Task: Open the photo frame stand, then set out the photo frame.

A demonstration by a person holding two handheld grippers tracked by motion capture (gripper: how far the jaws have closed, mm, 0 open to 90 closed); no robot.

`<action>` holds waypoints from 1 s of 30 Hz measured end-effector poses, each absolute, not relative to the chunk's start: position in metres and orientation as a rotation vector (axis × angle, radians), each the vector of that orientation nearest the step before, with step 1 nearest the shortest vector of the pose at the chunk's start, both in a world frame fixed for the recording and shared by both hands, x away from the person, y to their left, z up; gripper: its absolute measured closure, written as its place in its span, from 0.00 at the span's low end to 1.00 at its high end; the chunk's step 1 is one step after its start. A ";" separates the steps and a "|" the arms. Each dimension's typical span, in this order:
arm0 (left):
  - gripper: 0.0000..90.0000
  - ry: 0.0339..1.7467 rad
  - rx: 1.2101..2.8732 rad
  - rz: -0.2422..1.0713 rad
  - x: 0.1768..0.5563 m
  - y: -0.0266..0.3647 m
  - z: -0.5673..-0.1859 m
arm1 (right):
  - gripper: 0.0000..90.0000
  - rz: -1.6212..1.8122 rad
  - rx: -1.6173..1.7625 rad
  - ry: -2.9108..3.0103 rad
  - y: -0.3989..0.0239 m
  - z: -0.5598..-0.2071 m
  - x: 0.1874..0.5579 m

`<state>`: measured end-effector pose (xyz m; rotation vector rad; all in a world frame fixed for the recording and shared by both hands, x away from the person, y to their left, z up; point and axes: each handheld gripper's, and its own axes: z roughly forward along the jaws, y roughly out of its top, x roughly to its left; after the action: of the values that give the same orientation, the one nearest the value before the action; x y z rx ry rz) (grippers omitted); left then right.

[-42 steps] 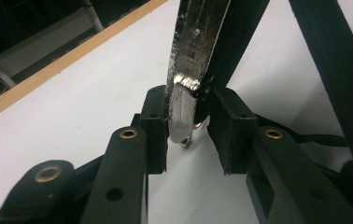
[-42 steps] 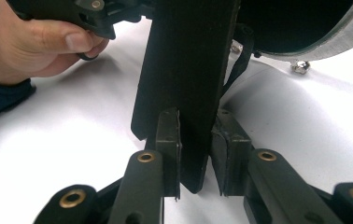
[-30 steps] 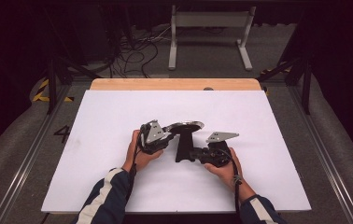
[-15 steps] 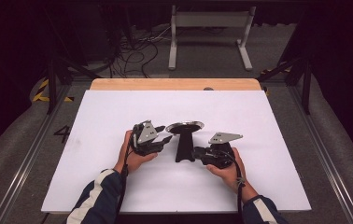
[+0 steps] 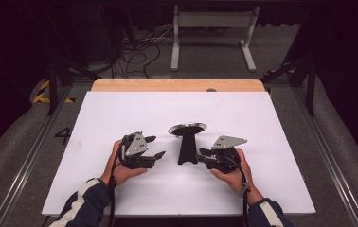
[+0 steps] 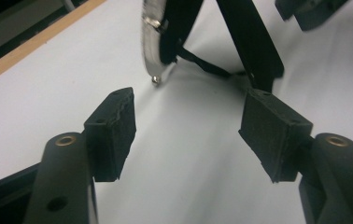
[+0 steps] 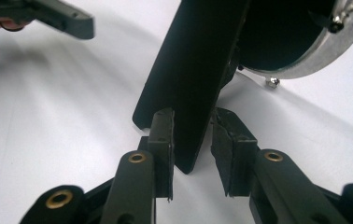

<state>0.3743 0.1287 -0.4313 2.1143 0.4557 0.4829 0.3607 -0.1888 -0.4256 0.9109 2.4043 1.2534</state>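
Nearest the person's edge of the white table (image 5: 120, 109), the left gripper (image 5: 154, 147) stands apart from the black stand (image 5: 185, 147), its jaws having just been opening, wide now with nothing between them. At its three o'clock the right gripper (image 5: 199, 156) clamps the stand's flat black blade near its foot. The stand rises at the table's centre to a round metal-rimmed disc (image 5: 187, 128) at twelve o'clock. In the right gripper view the disc (image 7: 305, 46) is cut off by the frame.
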 end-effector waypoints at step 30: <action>0.25 0.546 2.099 0.494 0.365 0.174 -0.434 | 1.00 1.232 0.844 2.348 -0.169 -0.423 0.347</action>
<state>0.3647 0.1740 -0.4340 2.0991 0.5463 0.4939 0.3475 -0.1688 -0.4227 0.8436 2.3478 1.2319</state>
